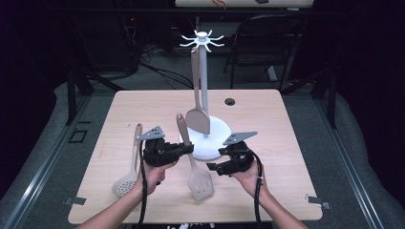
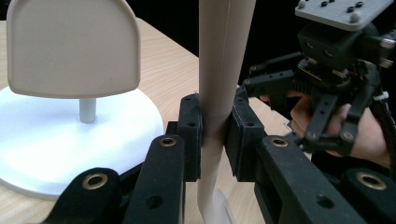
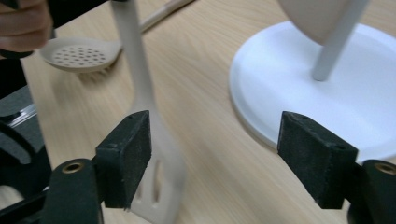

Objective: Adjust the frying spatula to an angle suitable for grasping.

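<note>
The left gripper (image 2: 214, 135) clamps its jaws on the slotted spatula (image 1: 199, 183) handle over the table (image 1: 267, 191), the right gripper (image 3: 224, 158) gapes empty; next, likely lifting it to the rack (image 1: 203, 40), where one of three utensils hangs

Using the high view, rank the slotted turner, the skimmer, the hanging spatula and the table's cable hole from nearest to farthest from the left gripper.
1. Slotted turner: its handle is clamped in the left gripper.
2. Hanging spatula: just beyond, on the stand.
3. Skimmer: on the table, on the gripper's far left side.
4. Cable hole: near the table's far edge.
</note>
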Demonstrator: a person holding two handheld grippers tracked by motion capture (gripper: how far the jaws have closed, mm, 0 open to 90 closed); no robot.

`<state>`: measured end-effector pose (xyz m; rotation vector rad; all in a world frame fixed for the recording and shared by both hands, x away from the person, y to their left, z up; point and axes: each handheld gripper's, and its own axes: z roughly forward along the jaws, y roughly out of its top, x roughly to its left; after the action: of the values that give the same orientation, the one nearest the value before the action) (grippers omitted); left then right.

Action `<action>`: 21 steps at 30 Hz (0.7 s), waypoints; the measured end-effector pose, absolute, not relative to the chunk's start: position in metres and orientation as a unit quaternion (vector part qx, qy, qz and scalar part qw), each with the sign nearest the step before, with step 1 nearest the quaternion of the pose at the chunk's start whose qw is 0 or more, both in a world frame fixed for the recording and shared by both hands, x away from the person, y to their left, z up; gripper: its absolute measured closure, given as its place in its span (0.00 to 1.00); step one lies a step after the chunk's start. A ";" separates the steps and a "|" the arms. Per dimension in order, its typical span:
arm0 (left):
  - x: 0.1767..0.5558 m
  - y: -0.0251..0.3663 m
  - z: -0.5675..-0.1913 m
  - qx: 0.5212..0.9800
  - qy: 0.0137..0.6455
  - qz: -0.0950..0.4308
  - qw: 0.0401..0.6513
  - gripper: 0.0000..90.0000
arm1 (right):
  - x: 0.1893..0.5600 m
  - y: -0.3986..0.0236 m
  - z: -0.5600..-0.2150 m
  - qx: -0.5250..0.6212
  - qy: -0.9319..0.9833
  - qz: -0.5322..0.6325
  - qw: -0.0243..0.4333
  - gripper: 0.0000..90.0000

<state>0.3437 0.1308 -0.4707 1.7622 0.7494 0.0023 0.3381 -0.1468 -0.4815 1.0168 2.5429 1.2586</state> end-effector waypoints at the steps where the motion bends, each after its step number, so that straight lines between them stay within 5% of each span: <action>1: 0.344 0.130 -0.470 0.755 0.317 0.002 0.574 0.86 | 0.339 -0.150 -0.482 0.338 0.841 0.416 0.070 0.24; 21: 0.354 0.119 -0.457 0.772 0.286 0.002 0.567 0.86 | 0.364 -0.207 -0.490 0.396 0.839 0.351 0.123 0.09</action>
<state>0.3536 0.1194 -0.4569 1.8146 0.6728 0.0041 0.3635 -0.2071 -0.4901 1.1557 2.4483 1.0238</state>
